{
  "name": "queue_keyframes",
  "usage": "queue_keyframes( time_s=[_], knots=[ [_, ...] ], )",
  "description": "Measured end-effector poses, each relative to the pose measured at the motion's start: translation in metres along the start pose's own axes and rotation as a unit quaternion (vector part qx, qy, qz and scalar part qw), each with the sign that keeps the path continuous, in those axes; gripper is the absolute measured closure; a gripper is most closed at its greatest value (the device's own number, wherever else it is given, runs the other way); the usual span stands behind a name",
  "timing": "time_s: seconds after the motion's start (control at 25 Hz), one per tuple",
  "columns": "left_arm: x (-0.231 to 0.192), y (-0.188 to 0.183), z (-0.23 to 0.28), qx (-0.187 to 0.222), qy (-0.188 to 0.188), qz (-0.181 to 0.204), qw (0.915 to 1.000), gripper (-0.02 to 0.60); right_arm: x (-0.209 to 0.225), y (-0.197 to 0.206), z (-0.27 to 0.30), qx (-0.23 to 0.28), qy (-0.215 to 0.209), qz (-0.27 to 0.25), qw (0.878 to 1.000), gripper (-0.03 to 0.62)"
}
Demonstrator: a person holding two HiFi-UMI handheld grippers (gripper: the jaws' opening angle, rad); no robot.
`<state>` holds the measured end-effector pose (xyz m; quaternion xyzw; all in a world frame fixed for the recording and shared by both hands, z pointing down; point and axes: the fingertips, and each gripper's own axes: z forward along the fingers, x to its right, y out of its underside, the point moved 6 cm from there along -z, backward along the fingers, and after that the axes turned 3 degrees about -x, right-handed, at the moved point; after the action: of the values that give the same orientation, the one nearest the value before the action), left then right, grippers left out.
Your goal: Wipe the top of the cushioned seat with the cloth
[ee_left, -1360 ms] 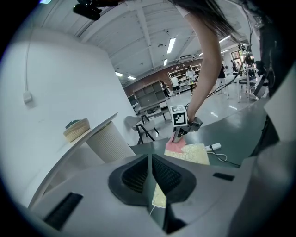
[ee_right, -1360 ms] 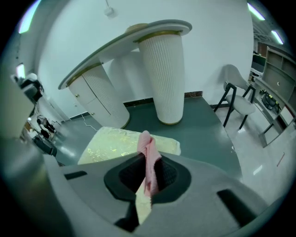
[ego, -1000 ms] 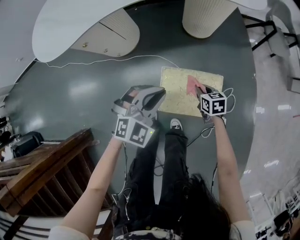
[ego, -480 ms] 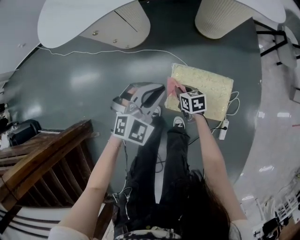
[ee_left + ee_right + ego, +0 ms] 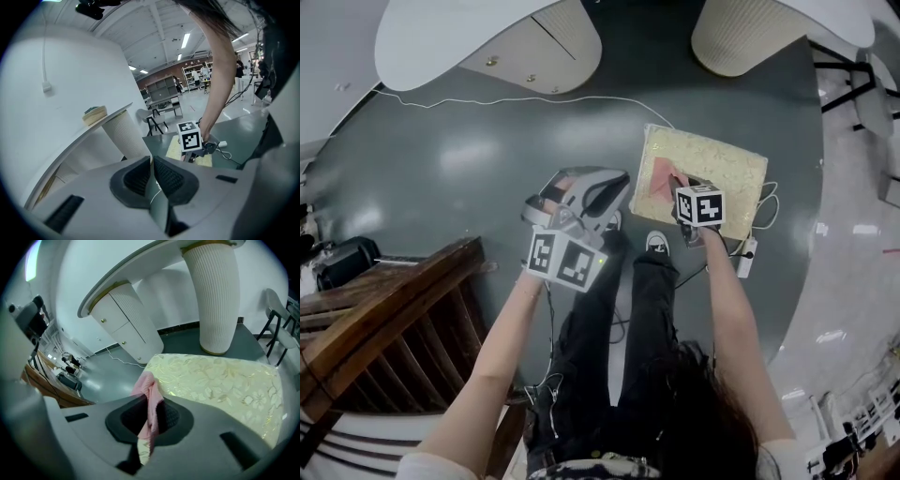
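One stroke is judged ended, since the thin pink cloth [image 5: 661, 178], clamped in the right gripper [image 5: 150, 416], has been drawn inward from the left edge of the pale yellow flowered cushioned seat [image 5: 727, 164], while the left gripper [image 5: 151, 161] is held closed, empty, aside.

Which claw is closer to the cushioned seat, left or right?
Right. The right claw is over the cushioned seat, shut on the pink cloth; the left claw, shut and empty, hangs beside it over the floor.
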<state>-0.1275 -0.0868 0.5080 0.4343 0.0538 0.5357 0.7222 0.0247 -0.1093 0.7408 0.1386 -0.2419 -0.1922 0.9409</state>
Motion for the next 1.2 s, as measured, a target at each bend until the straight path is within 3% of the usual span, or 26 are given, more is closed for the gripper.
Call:
queue_keyframes(
  time_s=[0.68,1.2],
  knots=[
    [0.040,-0.062,0.041,0.028,0.046,0.035,0.9979,0.557,0.129,0.068,-0.088,0.009,0.095,0.077,0.992,0.583],
    [0.069,-0.099,0.060,0.035,0.068,0.052,0.9957,0.557,0.194,0.112,-0.141,0.010,0.144,0.118,0.983,0.583]
  ],
)
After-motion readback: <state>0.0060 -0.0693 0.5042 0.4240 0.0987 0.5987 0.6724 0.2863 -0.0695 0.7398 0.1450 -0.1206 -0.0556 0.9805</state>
